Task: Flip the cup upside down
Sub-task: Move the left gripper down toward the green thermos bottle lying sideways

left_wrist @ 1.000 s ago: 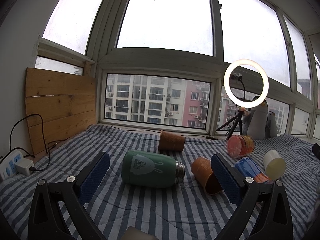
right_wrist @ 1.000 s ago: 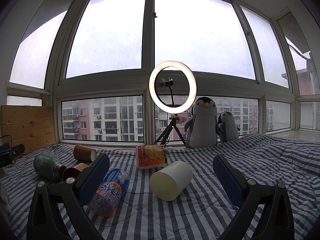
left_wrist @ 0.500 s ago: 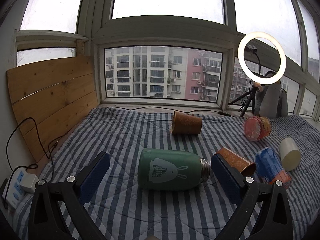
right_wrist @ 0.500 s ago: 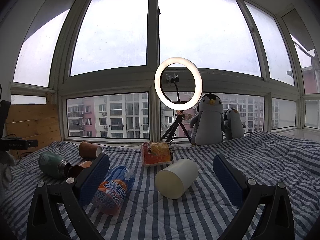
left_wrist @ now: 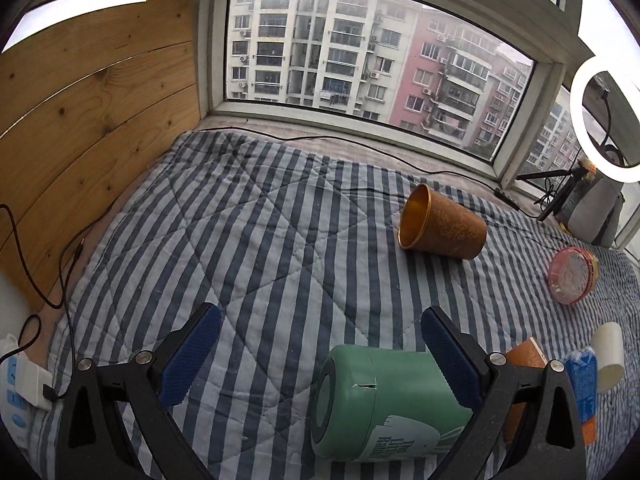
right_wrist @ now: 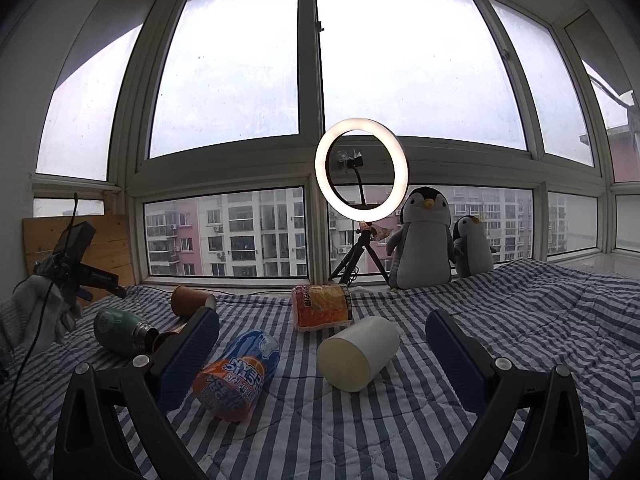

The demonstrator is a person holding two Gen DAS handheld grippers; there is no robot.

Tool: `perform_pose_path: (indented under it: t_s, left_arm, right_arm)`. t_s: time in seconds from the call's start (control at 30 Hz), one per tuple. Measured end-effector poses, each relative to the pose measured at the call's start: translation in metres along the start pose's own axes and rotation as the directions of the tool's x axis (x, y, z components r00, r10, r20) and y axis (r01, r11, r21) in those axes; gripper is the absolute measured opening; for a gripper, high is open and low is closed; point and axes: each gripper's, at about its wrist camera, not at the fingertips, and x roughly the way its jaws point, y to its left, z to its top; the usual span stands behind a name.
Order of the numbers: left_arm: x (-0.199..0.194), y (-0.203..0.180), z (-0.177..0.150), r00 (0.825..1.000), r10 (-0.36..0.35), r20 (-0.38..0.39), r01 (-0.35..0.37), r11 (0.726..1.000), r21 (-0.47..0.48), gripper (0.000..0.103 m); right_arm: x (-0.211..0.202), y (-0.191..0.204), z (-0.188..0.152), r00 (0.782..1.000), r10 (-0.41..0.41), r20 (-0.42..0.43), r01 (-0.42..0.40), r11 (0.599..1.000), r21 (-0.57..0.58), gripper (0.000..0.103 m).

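Observation:
A green flask [left_wrist: 380, 404] lies on its side on the striped blanket, its base toward me, between the fingers of my open left gripper [left_wrist: 320, 344] and close to the right finger. A brown patterned cup [left_wrist: 440, 228] lies on its side farther back. A second brown cup [left_wrist: 524, 356] lies behind the right finger. In the right wrist view my right gripper [right_wrist: 320, 344] is open and empty, low over the blanket, with a white cup [right_wrist: 358, 354] lying on its side ahead. The flask [right_wrist: 120, 330] and the left gripper [right_wrist: 80, 264] show at far left.
A blue and orange snack cup [right_wrist: 236, 376], an orange noodle pack [right_wrist: 322, 306], a ring light on a tripod [right_wrist: 360, 176] and two plush penguins [right_wrist: 424, 236] stand ahead. A wooden board [left_wrist: 88, 120], cables and a power strip [left_wrist: 16, 392] lie at the left.
My left gripper has moved forward and tilted down over the green flask, which is now between its fingers. The right gripper has barely moved.

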Motion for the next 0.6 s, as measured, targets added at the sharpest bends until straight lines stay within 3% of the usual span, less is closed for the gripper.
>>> perform_pose_path:
  t_s: [0.3, 0.5, 0.6]
  left_arm:
    - [0.029, 0.018, -0.006, 0.991, -0.073, -0.112, 0.070, 0.997, -0.026, 0.097]
    - [0.018, 0.026, -0.020, 0.979, -0.161, -0.127, 0.156, 0.987, -0.050, 0.096]
    - [0.003, 0.028, -0.034, 0.964, -0.228, -0.135, 0.222, 0.973, -0.056, 0.096]
  right_arm:
    - [-0.018, 0.004, 0.004, 1.000, 0.027, 0.011, -0.027, 1.000, -0.005, 0.102]
    - [-0.020, 0.017, 0.004, 0.999, 0.047, 0.011, -0.047, 0.999, -0.021, 0.102]
    - [-0.020, 0.025, 0.005, 0.998, 0.070, 0.000, -0.070, 0.997, -0.026, 0.102]
